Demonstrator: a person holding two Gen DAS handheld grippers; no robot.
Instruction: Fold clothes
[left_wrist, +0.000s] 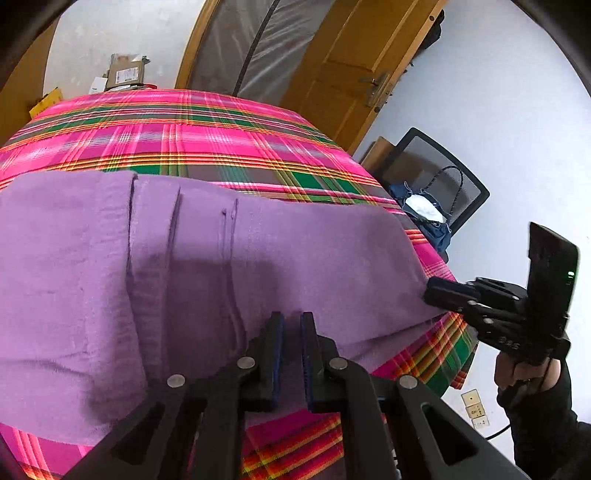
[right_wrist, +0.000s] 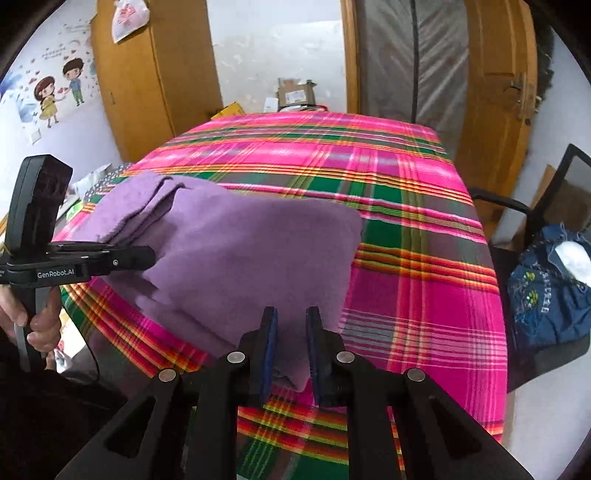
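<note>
A purple cloth (left_wrist: 184, 280) lies folded in layers on a table covered with a pink, green and orange plaid cloth (left_wrist: 192, 133). My left gripper (left_wrist: 291, 321) has its jaws narrowly apart around the near edge of the purple cloth. It also shows in the right wrist view (right_wrist: 147, 256), at the cloth's left corner. My right gripper (right_wrist: 291, 317) has its jaws slightly apart around the cloth's near right corner (right_wrist: 291, 354). It shows in the left wrist view (left_wrist: 439, 295) at the cloth's right edge.
A black mesh chair (left_wrist: 439, 177) with a blue denim bag (right_wrist: 550, 291) stands right of the table. A wooden door (left_wrist: 354, 66) and a grey zipped curtain (right_wrist: 406, 59) are behind. Cardboard boxes (right_wrist: 295, 94) sit past the far edge. A wooden cabinet (right_wrist: 147, 74) stands far left.
</note>
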